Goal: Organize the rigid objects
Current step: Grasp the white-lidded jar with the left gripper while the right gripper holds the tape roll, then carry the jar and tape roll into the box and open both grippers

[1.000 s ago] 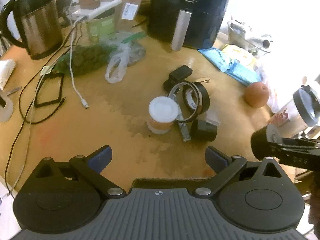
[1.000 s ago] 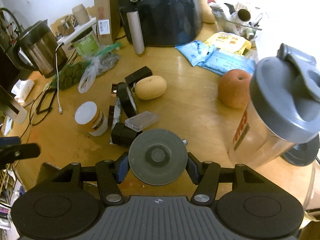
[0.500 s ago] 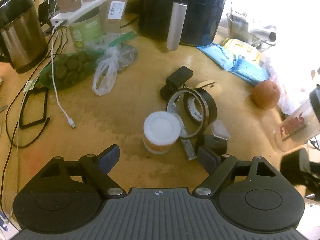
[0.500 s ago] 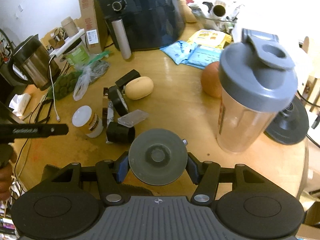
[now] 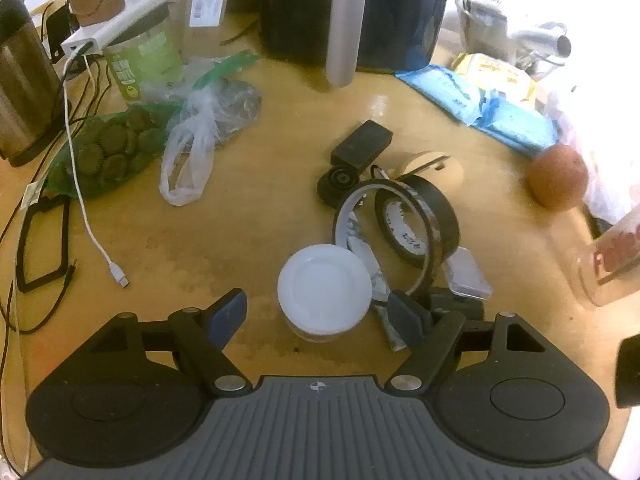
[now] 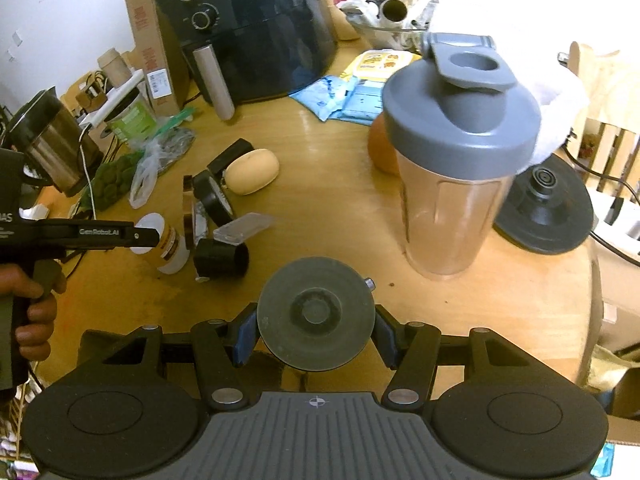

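While the left wrist misses it, right gripper [image 6: 316,330] clamps a grey disc [image 6: 316,314]

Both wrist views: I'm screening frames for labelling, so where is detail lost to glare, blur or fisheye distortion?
Left wrist view: the upper right corner burns out white, washing out the clutter behind the apple; the shaker bottle at the right edge is smeared; the table bows. Right wrist view: white glare behind the shaker bottle swallows the background; the air fryer leans from distortion.
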Demonstrator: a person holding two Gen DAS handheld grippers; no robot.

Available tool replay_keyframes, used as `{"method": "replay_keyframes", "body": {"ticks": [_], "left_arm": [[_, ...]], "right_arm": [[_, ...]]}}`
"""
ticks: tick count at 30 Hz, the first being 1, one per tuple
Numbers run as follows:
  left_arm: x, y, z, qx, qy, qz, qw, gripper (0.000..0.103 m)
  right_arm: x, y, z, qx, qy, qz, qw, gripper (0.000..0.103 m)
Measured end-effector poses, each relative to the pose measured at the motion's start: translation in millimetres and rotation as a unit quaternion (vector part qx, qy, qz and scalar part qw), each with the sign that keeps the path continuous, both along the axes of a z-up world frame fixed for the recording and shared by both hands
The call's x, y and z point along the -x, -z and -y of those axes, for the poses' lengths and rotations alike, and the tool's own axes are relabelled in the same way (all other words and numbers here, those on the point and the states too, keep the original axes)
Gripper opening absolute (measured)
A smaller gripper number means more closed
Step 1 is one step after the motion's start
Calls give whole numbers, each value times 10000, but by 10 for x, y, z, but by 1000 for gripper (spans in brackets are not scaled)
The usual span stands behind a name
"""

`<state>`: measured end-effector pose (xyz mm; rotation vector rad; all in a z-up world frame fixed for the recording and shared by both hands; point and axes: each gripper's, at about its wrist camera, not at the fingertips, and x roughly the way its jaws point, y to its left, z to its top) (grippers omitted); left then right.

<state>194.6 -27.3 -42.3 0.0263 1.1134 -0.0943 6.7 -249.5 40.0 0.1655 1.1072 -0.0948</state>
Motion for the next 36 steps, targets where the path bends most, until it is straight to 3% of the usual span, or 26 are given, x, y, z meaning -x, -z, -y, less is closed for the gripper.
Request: {"method": "replay_keyframes", "body": {"ticks": [3,5,15,36], "left_arm": [[-45,30,-5,24,-31,16,10000,76],[-68,45,2,77,19,37,10000,54],[9,-43,-36,71,40,86,9999,53],[605,-748,-196,736,118,592,9955,53]], "right_arm": [[23,-3,22,1,71,-3,10000,61],[37,-11,35,2,102,1,9999,61],[81,-27,23,-36,127,37,9999,61],[15,-147,-179,-117,-141,219,9996,61]]}}
